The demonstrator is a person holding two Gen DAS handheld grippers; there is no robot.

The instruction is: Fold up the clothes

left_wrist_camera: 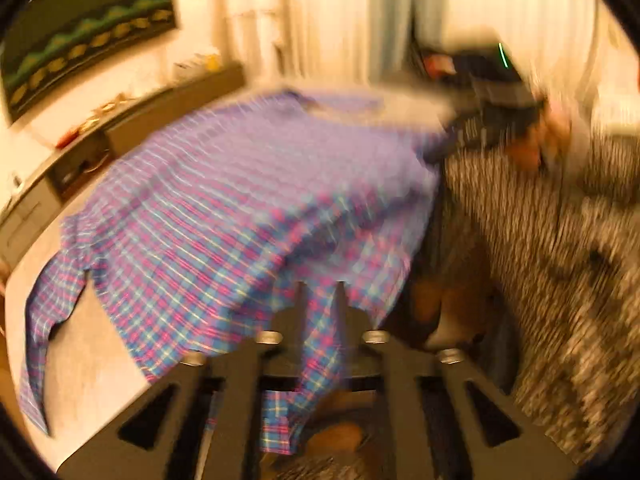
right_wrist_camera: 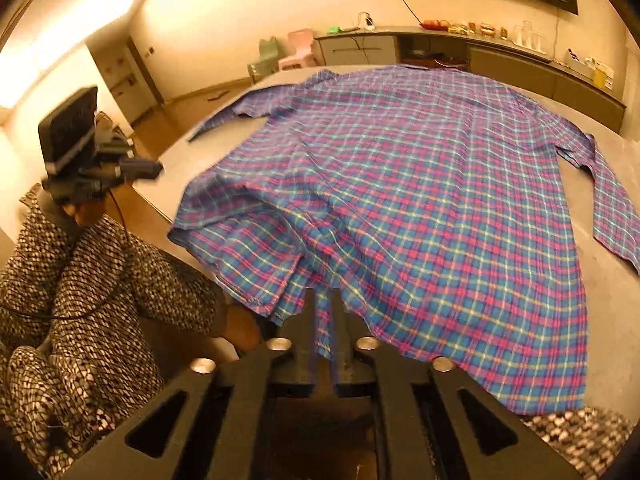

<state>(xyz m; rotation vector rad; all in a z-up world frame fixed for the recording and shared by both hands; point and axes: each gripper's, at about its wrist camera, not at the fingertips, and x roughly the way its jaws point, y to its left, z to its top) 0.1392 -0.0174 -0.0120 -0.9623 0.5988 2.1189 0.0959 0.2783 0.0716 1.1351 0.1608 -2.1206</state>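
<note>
Both my left claw (left_wrist_camera: 320, 292) and right claw (right_wrist_camera: 324, 298) are clenched on the plaid shirt's (right_wrist_camera: 400, 184) hem at 6 o'clock, body spread over the bench (right_wrist_camera: 192, 156); I judge an even, taut lift toward 12 avoids skewing.

I've got a pale, smooth table (right_wrist_camera: 176, 160) under me, its near edge running along in front of my body. Spread across most of it lies the plaid shirt (right_wrist_camera: 420, 184), blue with pink and yellow lines. One sleeve (right_wrist_camera: 612, 208) lies flat on the tabletop off to the right in my right wrist view, another sleeve (right_wrist_camera: 264, 100) reaches toward the far corner. The shirt's near hem spills over the table's edge.
</note>
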